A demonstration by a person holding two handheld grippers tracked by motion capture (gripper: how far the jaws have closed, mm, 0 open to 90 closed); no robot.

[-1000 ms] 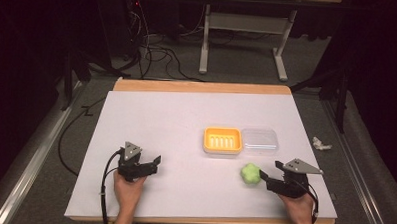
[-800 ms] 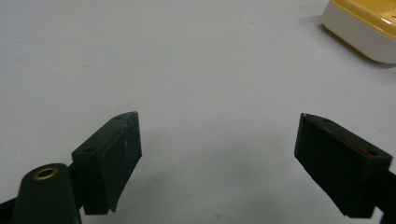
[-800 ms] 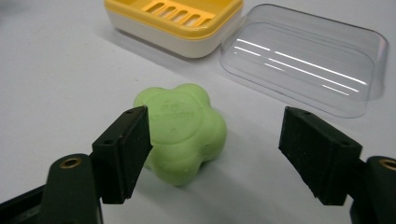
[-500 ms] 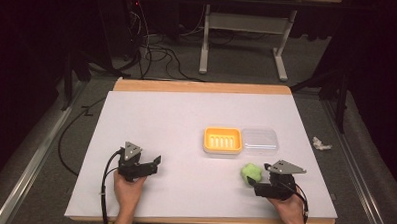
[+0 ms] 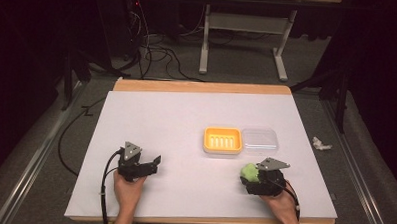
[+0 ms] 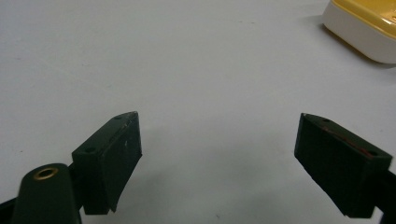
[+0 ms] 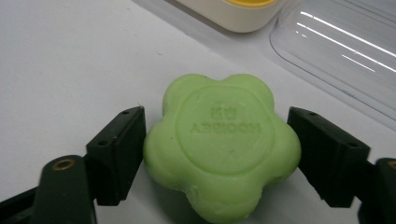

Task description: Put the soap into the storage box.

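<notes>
A green flower-shaped soap (image 7: 222,144) lies flat on the white table (image 5: 176,121) near the front right. My right gripper (image 7: 215,114) is open, one black jaw on each side of the soap, close against its edges. From above, the soap (image 5: 248,172) peeks out at the front of the right gripper (image 5: 249,177). Just behind it sit a yellow soap dish (image 5: 222,140) and its clear lid (image 5: 259,138). My left gripper (image 5: 156,163) rests at the front left, open (image 6: 219,116), with bare table between its jaws.
The dish (image 7: 238,14) and lid (image 7: 336,42) lie close ahead of the right gripper. The dish's corner (image 6: 364,28) is far off to the left gripper's right. A crumpled white scrap (image 5: 321,144) lies on the floor, right of the table.
My right gripper has moved left and forward from beside the soap until its jaws flank it. The left gripper has stayed still.
</notes>
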